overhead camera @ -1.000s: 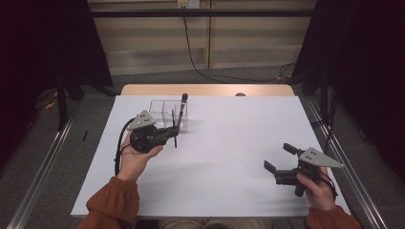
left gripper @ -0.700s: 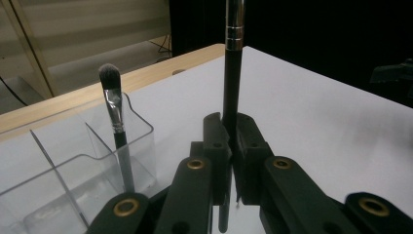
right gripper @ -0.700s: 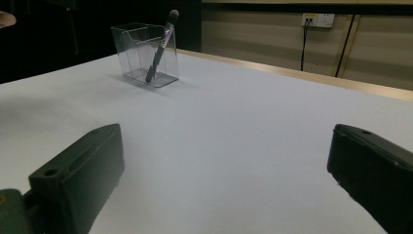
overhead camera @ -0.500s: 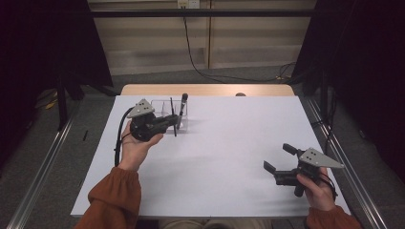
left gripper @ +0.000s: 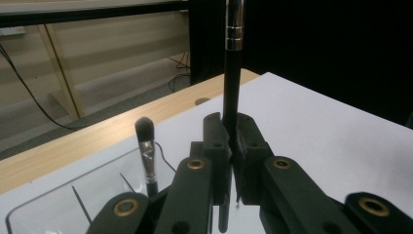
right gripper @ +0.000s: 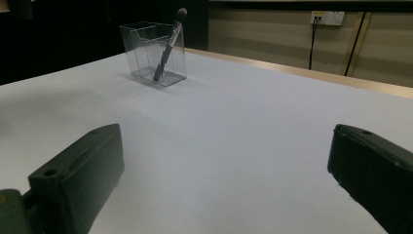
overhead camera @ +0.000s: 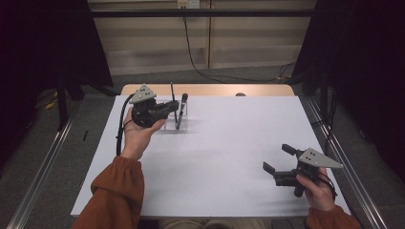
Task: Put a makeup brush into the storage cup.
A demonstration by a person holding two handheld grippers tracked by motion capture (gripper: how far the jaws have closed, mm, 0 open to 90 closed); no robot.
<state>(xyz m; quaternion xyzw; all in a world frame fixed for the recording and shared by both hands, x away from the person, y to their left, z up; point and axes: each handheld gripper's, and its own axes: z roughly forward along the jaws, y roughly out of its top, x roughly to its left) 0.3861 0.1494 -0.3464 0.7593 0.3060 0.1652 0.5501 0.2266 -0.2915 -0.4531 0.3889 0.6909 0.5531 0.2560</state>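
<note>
My left gripper [overhead camera: 168,109] [left gripper: 232,141] is shut on a thin black-handled brush [overhead camera: 173,98] [left gripper: 233,73] with a silver ferrule, held upright. It hovers at the near left of a clear plastic holder [overhead camera: 184,125] [left gripper: 44,209] [right gripper: 146,44] at the table's far left. A second makeup brush [overhead camera: 181,110] [left gripper: 147,156] [right gripper: 168,46] leans inside the holder with its bristles up. My right gripper [overhead camera: 278,158] [right gripper: 226,163] rests open near the front right edge, with nothing between its jaws.
A white sheet [overhead camera: 229,143] covers the table, and a bare wooden strip [overhead camera: 215,89] runs along its far edge. Dark curtains stand at both sides. A black cable [overhead camera: 196,52] hangs down the back wall.
The left hand has lifted and carried the held brush away from the person, up to the clear holder. The right hand has stayed put.
</note>
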